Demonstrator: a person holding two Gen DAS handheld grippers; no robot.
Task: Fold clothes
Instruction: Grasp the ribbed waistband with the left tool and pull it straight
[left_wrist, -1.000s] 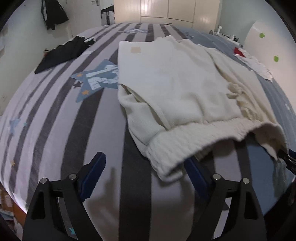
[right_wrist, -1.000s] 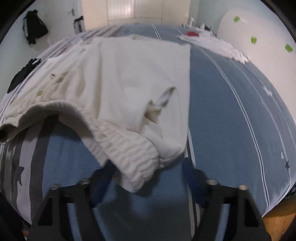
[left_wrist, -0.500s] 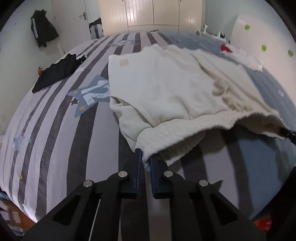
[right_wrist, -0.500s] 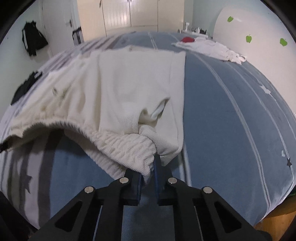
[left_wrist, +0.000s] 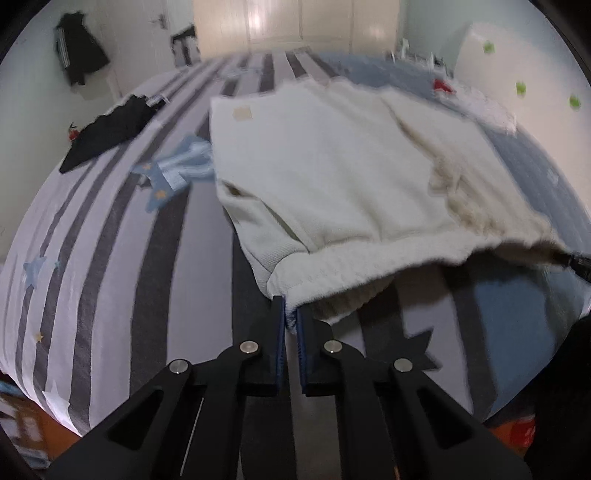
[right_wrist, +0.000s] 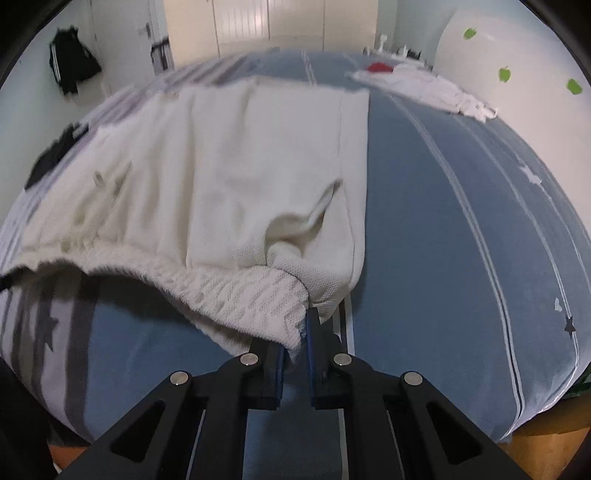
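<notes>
step: lifting near waistband | left gripper (left_wrist: 290, 314), right gripper (right_wrist: 302, 330): both clamping cream shorts (left_wrist: 332, 177) corners | advice: raising evenly, keeping hem taut, carrying far

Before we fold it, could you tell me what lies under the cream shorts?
Under the cream shorts lies the striped bedsheet, visible in shadow beneath the lifted waistband. Whatever lies under the flat part is covered.

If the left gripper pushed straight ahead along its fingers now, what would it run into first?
The left gripper is shut on the ribbed waistband of the cream garment, so it would push into that cloth at once, probably with the striped bedsheet just beyond.
</notes>
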